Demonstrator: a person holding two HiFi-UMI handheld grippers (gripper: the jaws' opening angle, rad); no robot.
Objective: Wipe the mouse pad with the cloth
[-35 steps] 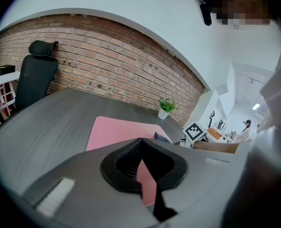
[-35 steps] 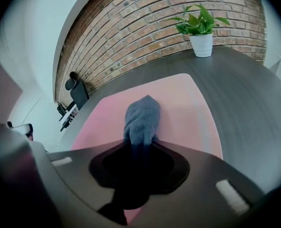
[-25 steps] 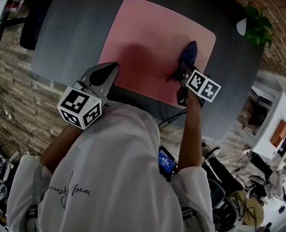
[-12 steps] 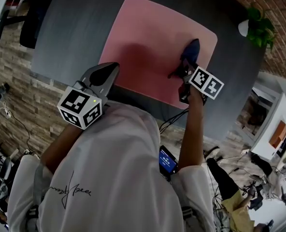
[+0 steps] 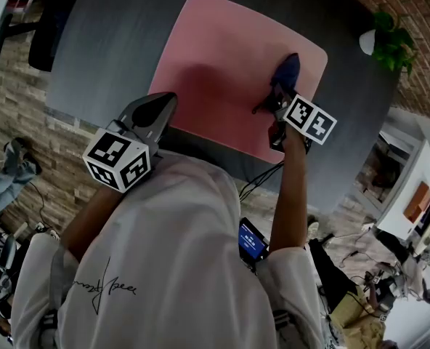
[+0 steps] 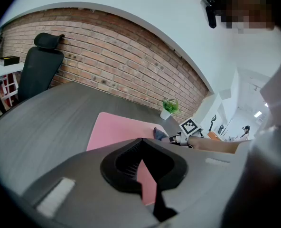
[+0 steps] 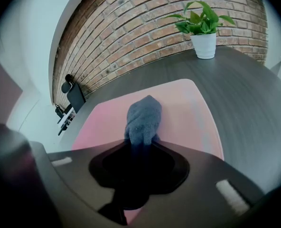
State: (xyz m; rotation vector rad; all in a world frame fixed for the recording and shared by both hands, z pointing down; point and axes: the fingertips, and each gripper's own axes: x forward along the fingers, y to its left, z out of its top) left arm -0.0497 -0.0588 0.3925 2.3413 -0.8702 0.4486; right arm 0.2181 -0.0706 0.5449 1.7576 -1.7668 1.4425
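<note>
A blue-grey cloth [image 7: 143, 115] is being pinched by the right gripper [image 7: 140, 145]. The jaws are being squeezed tight on the near end of the cloth. The rest of the cloth is being pushed out in front as a soft lump. That lump is being pressed down on the pink mouse pad [image 5: 222, 64], at the right side of the pad in the head view, close to its right edge. The mouse pad is lying flat on a dark grey desk [image 5: 106, 42], in the upper middle of the head view.

The left gripper [image 5: 165, 102] is being held by the lower left edge of the mouse pad. Its jaws are being pressed together at the tips, and nothing is being carried in them. It cannot be told if the pad is being touched by it.

A plant [image 7: 200, 18] in a white pot [image 7: 205, 45] is being shown at the upper right of the right gripper view, well apart from the cloth.

The cloth is looking soft, light and floppy, so it is likely to be bent and bunched when it is being rubbed along. It is best taken by a thick, gathered part, as is being done here, so that it is not being pulled out of the jaws. The mouse pad is looking thin and bendy. It may be slid about on the smooth desk while it is being wiped, so a corner could be pinned down by the left gripper.
</note>
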